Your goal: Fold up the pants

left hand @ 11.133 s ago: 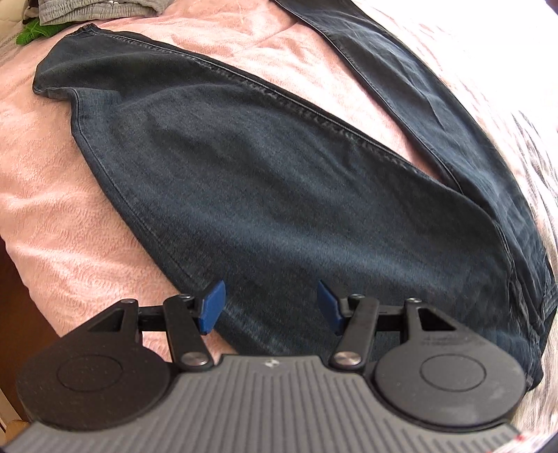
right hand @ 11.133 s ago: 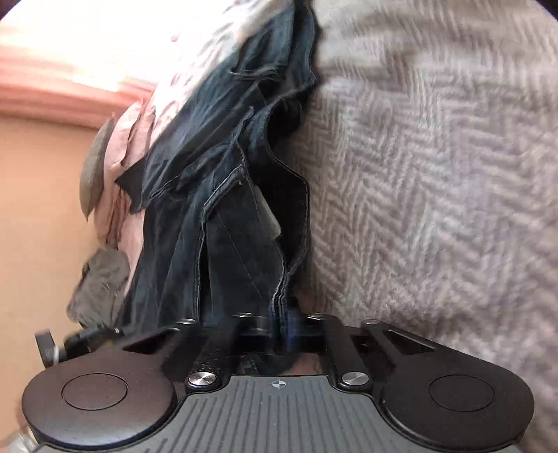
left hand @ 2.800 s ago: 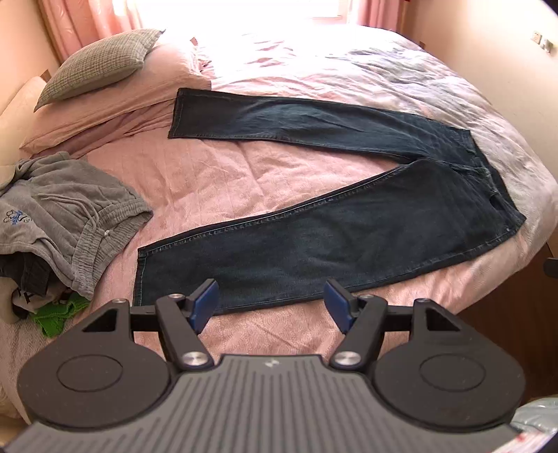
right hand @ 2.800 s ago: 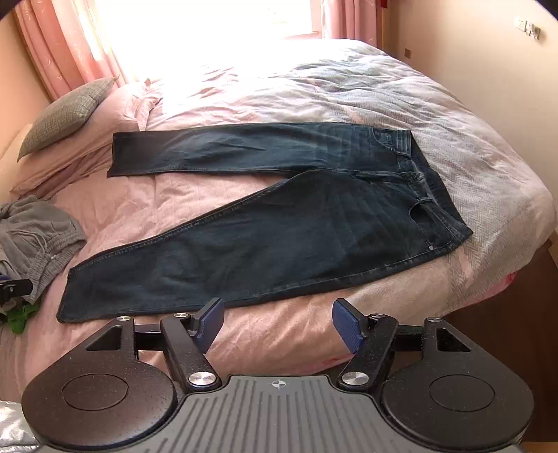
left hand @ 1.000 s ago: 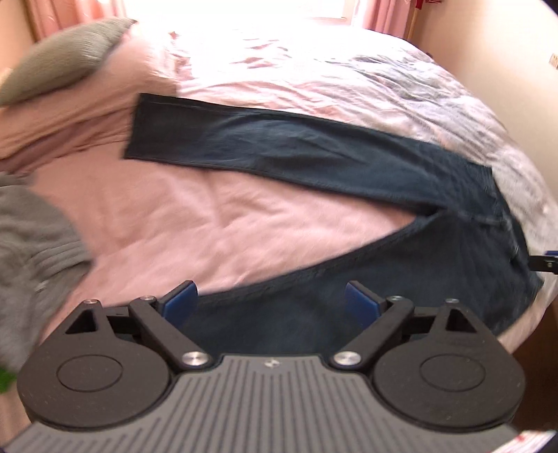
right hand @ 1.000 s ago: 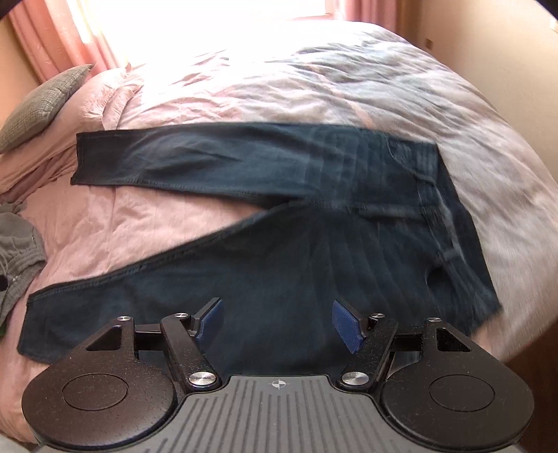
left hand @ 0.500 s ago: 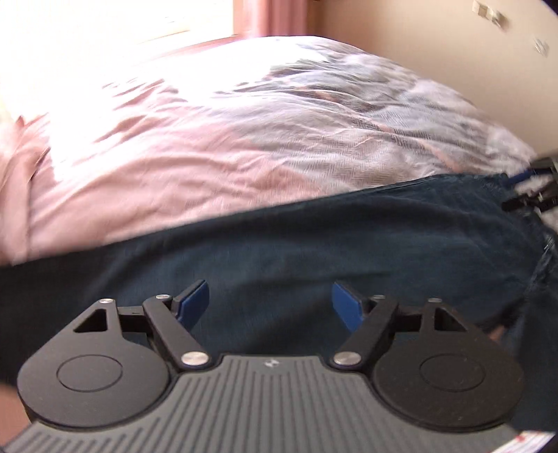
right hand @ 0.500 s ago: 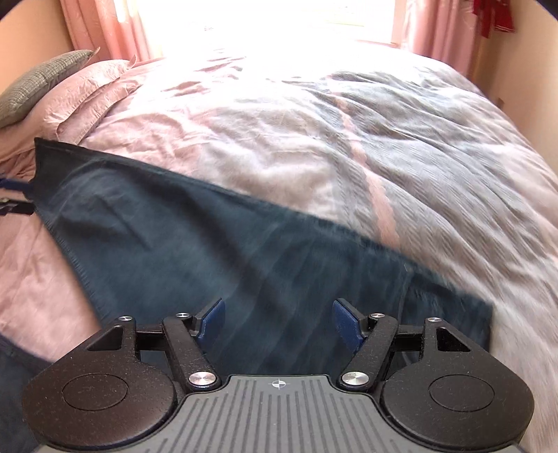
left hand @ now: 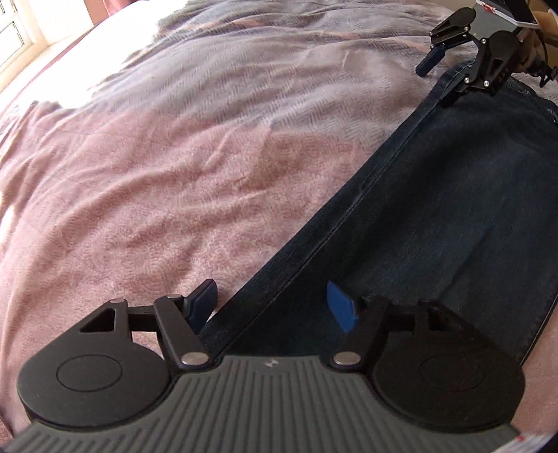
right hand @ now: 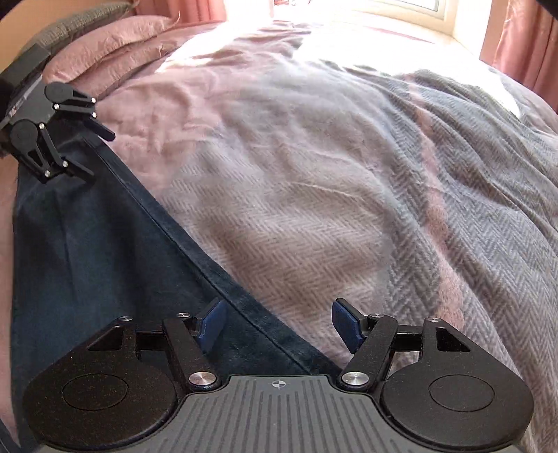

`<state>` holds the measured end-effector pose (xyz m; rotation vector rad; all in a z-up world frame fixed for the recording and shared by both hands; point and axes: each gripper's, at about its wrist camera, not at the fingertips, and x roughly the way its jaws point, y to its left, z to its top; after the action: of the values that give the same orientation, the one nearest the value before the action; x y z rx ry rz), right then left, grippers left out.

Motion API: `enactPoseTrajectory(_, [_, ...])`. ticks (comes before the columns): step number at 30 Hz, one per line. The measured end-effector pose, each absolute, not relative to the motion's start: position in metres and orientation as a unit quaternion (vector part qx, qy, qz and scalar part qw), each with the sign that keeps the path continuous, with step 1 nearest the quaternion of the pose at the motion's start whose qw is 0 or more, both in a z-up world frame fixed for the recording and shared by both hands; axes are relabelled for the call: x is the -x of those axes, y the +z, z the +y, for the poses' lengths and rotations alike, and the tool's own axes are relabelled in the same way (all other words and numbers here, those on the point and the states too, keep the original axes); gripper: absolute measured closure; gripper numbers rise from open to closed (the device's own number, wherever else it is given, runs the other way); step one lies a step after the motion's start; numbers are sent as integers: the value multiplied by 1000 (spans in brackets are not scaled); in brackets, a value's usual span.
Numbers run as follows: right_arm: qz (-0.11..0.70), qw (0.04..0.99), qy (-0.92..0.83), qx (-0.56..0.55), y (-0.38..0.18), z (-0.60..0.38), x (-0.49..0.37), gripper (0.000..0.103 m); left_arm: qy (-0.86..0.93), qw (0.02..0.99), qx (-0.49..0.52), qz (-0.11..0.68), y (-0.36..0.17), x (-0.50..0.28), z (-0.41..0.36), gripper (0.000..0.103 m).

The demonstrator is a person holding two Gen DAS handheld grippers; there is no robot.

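Dark blue jeans (left hand: pixel 436 209) lie flat on the bed, and their long outer seam runs diagonally through both views. My left gripper (left hand: pixel 272 299) hangs low over that seam with its jaws closing. The denim edge lies between the blue pads, which do not press on it. My right gripper (right hand: pixel 279 319) straddles the same edge of the jeans (right hand: pixel 87 251) further along, open, its pads clear of the cloth. Each gripper shows in the other's view: the right gripper (left hand: pixel 437 83) at top right, the left gripper (right hand: pixel 99 153) at top left.
A pink blanket (left hand: pixel 157 174) and a grey herringbone throw (right hand: pixel 453 195) cover the bed beyond the jeans. Pillows (right hand: pixel 104 38) lie at the far left. A bright window (right hand: pixel 401 14) and a pink curtain (right hand: pixel 516 41) stand behind the bed.
Both grippers have dropped and swung in close over the far edge of the jeans. The left jaws have narrowed. The right jaws keep the same width.
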<state>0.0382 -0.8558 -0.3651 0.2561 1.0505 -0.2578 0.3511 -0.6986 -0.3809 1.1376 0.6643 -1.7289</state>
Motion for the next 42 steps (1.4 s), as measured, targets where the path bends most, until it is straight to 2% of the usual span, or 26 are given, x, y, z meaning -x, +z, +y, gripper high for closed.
enactPoseTrajectory(2, [512,842,-111,-127,-376,-859,-41,38,-704,459,-462,283,-386,-356,-701,36])
enactPoseTrajectory(3, [513,842,-105,-128,-378,-860,-41,45,-705,457,-464,283,-388,-356,-701,36])
enactPoseTrajectory(4, [512,844,-92,-130,-378,-859,-41,65,-705,455,-465,283,-390,-355,-701,36])
enactPoseTrajectory(5, [512,844,-81,-136,-378,-857,-41,74,-704,455,-466,283,-391,-355,-700,37])
enactPoseTrajectory(6, [515,843,-74,-136,-377,-854,-41,88,-704,454,-467,283,-391,-354,-700,44])
enactPoseTrajectory(7, [521,842,-73,-117,-375,-849,-42,93,-705,454,-468,279,-390,-352,-698,62])
enactPoseTrajectory(8, [524,843,-74,-93,-372,-842,-42,96,-707,456,-471,267,-386,-348,-695,73])
enactPoseTrajectory(9, [523,846,-78,-76,-368,-836,-41,99,-705,461,-477,252,-382,-343,-691,90])
enactPoseTrajectory(11, [505,856,-103,-45,-353,-820,-35,101,-698,483,-487,209,-371,-331,-674,99])
enactPoseTrajectory(13, [479,868,-127,-10,-332,-798,-24,102,-695,511,-470,186,-353,-323,-650,100])
enactPoseTrajectory(18, [414,888,-180,84,-274,-697,19,102,-676,608,-378,173,-284,-291,-547,100])
enactPoseTrajectory(21, [401,887,-194,122,-250,-615,48,102,-659,639,-356,176,-259,-247,-465,100])
enactPoseTrajectory(26, [439,870,-207,86,-246,-483,103,103,-626,651,-330,275,-272,-178,-337,100])
enactPoseTrajectory(29, [490,845,-212,10,-267,-431,128,102,-573,647,-331,378,-307,-154,-288,98])
enactPoseTrajectory(33, [553,786,-252,-115,-302,-407,159,102,-529,627,-337,462,-336,-144,-253,94])
enactPoseTrajectory(35, [514,764,-318,-224,-302,-424,188,102,-529,637,-319,462,-326,-149,-244,91])
enactPoseTrajectory(37, [428,734,-395,-350,-294,-452,226,100,-523,656,-292,459,-314,-162,-245,79])
enactPoseTrajectory(38, [374,714,-428,-409,-293,-467,249,99,-515,669,-276,460,-310,-171,-245,77])
enactPoseTrajectory(39, [324,692,-460,-453,-293,-480,269,88,-505,682,-260,461,-307,-180,-248,76])
enactPoseTrajectory(40, [275,670,-489,-486,-295,-490,287,64,-494,693,-245,465,-306,-188,-251,76])
enactPoseTrajectory(41, [223,654,-511,-512,-297,-500,305,53,-481,704,-227,470,-306,-196,-254,76])
enactPoseTrajectory(42, [173,643,-524,-532,-300,-507,321,47,-470,714,-212,473,-306,-202,-257,76])
